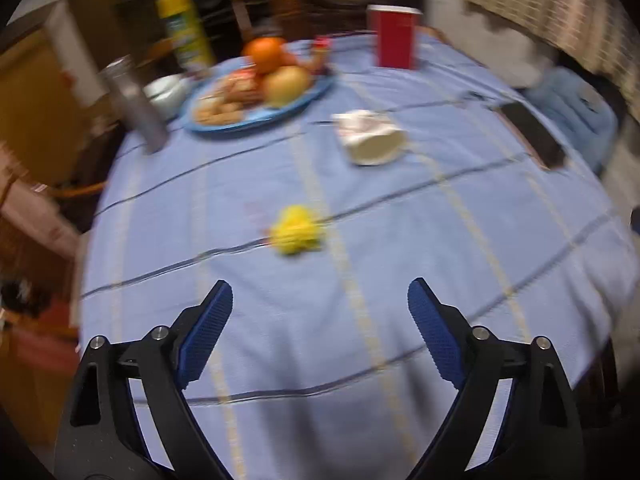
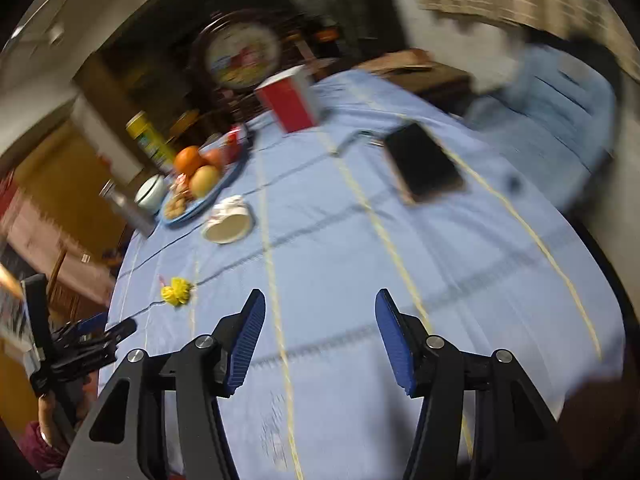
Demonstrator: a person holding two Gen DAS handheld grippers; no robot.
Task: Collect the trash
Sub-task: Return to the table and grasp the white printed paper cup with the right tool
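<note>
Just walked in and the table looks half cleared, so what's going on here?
A person is clearing trash off a table with blue tablecloth, holding tongs in each hand. Both the left tongs and right tongs are open and empty above the near edge. Nothing is picked up yet: a yellow crumpled wrapper and a tipped-over white paper cup lie on the cloth. A fruit plate, red cup and phone sit farther back.
</note>
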